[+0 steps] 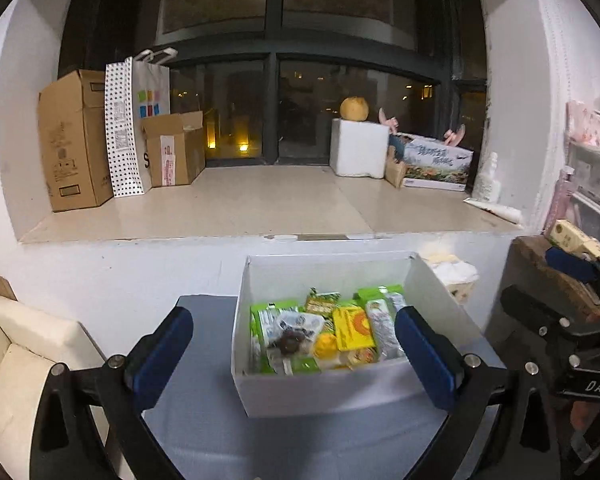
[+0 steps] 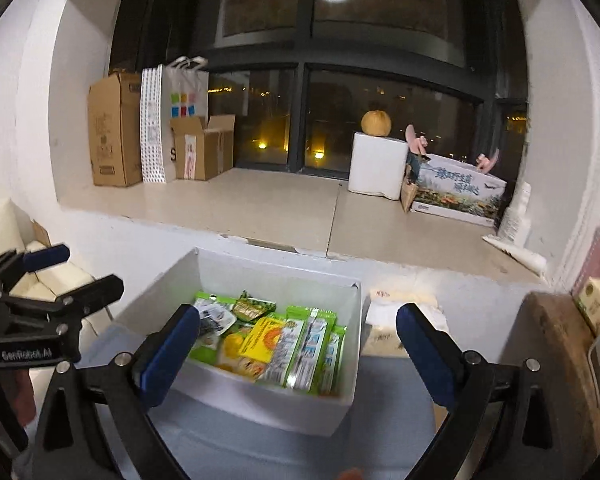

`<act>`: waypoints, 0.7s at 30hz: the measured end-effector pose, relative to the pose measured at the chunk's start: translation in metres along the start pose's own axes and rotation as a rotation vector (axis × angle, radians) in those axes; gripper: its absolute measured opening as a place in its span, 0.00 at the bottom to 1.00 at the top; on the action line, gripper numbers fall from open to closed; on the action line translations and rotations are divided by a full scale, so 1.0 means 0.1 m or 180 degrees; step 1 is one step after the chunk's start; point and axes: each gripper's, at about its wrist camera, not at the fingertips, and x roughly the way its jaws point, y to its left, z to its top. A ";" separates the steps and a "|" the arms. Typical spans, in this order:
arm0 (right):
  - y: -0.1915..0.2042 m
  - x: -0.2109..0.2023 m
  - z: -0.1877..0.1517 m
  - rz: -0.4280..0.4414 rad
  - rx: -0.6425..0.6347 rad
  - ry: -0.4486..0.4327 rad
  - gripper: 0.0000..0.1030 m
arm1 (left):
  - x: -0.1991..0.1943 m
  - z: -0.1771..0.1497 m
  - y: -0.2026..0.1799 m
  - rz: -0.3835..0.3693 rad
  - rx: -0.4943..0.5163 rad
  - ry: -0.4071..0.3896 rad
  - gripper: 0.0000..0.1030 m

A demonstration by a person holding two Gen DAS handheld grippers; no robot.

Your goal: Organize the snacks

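On grey table: open white cardboard box (image 1: 324, 392) of green and yellow snack packets (image 1: 352, 328)
Left gripper (image 1: 294, 354): jaws apart, empty
Right gripper (image 2: 298, 354): jaws apart, empty
Beside box: white tissue pack (image 2: 384, 320)
Behind: windowsill (image 1: 260, 204) with brown cartons (image 1: 74, 140)

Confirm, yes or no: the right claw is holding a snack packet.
No: the right claw stands wide open and empty, with the snack packets lying in the white box beyond it.

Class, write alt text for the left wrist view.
An open white box of snack packets sits on a grey table between the left claw's wide-open blue pads. Behind, a window ledge holds cardboard boxes.
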 end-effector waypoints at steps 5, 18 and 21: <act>-0.01 -0.33 -0.23 0.0240 0.0177 0.0065 0.98 | -0.37 -0.23 -0.03 0.0092 -0.0108 0.0165 1.00; 0.04 -0.68 -1.04 0.0497 0.0626 0.0569 0.98 | -0.96 -0.88 -0.03 0.0094 -0.0303 0.0519 1.00; 0.11 -0.70 -1.06 0.0477 0.0545 0.0594 0.98 | -1.01 -0.92 -0.11 0.0138 -0.0206 0.0530 1.00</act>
